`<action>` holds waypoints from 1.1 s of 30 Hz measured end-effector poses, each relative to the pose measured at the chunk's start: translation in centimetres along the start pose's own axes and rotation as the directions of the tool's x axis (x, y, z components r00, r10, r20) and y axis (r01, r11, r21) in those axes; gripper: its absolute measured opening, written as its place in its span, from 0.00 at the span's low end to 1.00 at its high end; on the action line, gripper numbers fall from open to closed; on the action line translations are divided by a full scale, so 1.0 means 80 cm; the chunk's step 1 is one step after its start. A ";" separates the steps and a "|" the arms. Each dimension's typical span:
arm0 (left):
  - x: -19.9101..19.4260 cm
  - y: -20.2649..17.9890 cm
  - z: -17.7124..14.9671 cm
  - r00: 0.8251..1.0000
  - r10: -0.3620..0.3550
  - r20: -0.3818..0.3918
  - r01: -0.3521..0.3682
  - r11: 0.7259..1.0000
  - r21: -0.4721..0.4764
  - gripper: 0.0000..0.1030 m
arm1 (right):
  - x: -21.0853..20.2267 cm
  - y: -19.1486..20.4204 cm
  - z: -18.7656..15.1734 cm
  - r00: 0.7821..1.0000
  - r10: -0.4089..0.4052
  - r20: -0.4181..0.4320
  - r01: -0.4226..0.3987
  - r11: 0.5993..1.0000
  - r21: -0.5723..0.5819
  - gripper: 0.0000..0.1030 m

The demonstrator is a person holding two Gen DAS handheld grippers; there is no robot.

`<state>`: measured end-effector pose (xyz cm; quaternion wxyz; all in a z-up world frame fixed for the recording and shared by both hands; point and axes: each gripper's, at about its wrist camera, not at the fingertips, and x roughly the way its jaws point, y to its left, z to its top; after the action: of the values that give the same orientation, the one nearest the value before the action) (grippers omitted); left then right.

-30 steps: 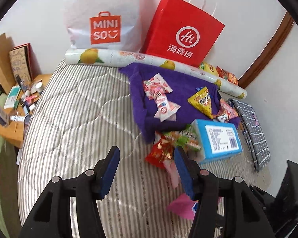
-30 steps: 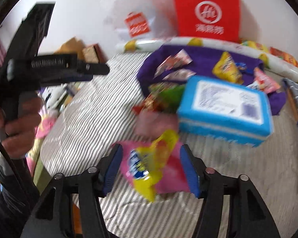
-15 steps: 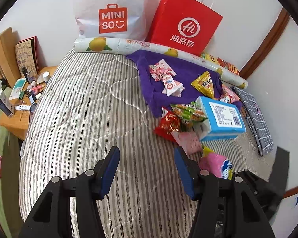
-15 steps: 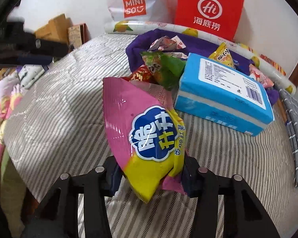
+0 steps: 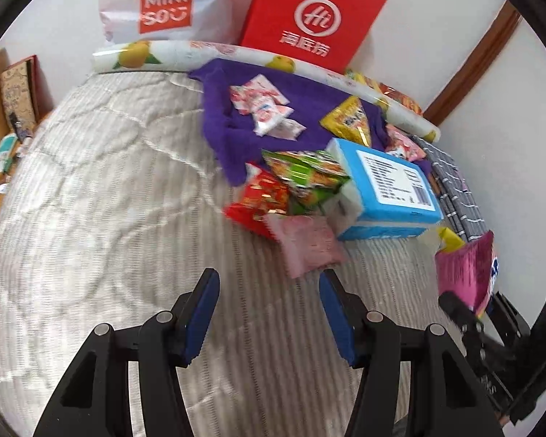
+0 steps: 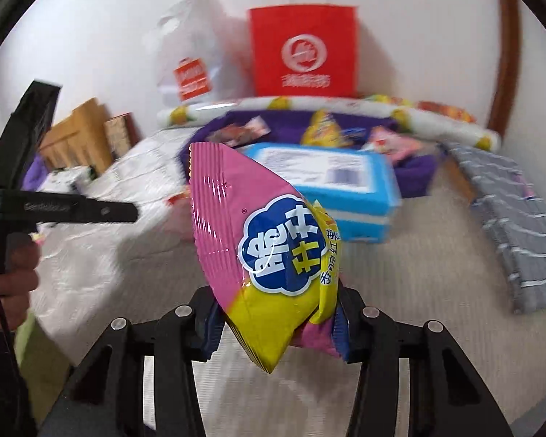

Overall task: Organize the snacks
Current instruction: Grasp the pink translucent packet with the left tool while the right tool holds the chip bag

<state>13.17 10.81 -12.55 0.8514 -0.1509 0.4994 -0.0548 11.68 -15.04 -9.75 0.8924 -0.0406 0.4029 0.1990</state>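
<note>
Right gripper (image 6: 275,322): fingers clamped on lower end of pink-and-yellow snack bag (image 6: 262,247), blue pads pressing both sides, bag standing tilted up and away from fingers, lifted clear of bed (image 6: 400,284). Same bag seen at far right edge of left wrist view (image 5: 466,276), w/ black gripper frame below it.

Left gripper (image 5: 269,313): fingers partway open, nothing between them, only striped mattress showing in the gap. Hovering above bed, pointing down at it.

Just beyond left fingertips, slightly toward right finger: pale pink packet (image 5: 305,247), flat on bed, blurred. Further out past it: red packet (image 5: 258,200) and green packet (image 5: 305,174) overlapping, touching blue tissue pack (image 5: 389,189) on right-finger side. Beyond those: purple cloth (image 5: 236,123) w/ several small pink-white packets (image 5: 265,109) and a yellow triangular packet (image 5: 349,120) lying on it.

Far end of bed, ahead of fingers: rolled fruit-print sheet (image 5: 185,54) lying across, white MINISO bag (image 5: 163,3) and red paper bag (image 5: 313,25) leaning on wall behind it. Grey checked cloth (image 5: 455,193) folded along bed edge, far to right-finger side.

In right wrist view, off to left-finger side: person's hand (image 6: 14,284) gripping handle of the other black gripper. Blue tissue pack just beyond the held bag, partly hidden by it.
</note>
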 end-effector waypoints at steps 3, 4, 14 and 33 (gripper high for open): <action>0.016 -0.012 -0.001 1.000 -0.009 -0.002 0.009 1.000 0.008 0.53 | 0.003 -0.033 -0.005 0.997 -0.076 0.011 0.076 0.997 0.014 0.46; 0.023 -0.016 0.000 1.000 -0.011 -0.014 0.011 1.000 0.006 0.53 | 0.005 -0.046 -0.007 0.996 -0.084 0.008 0.084 0.996 0.035 0.46; 0.071 -0.032 0.011 0.999 -0.014 -0.040 0.011 0.997 -0.073 0.53 | 0.025 -0.135 -0.004 0.992 -0.121 0.016 0.117 0.978 0.171 0.46; 0.074 -0.048 0.001 0.995 0.091 0.026 -0.091 0.996 -0.008 0.40 | 0.062 -0.142 0.002 0.985 -0.171 -0.006 0.170 0.974 0.149 0.46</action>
<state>16.39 5.76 -16.25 0.8589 -0.1313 0.4948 -0.0122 19.16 -23.86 -14.30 0.9082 -0.0077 0.4084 0.0911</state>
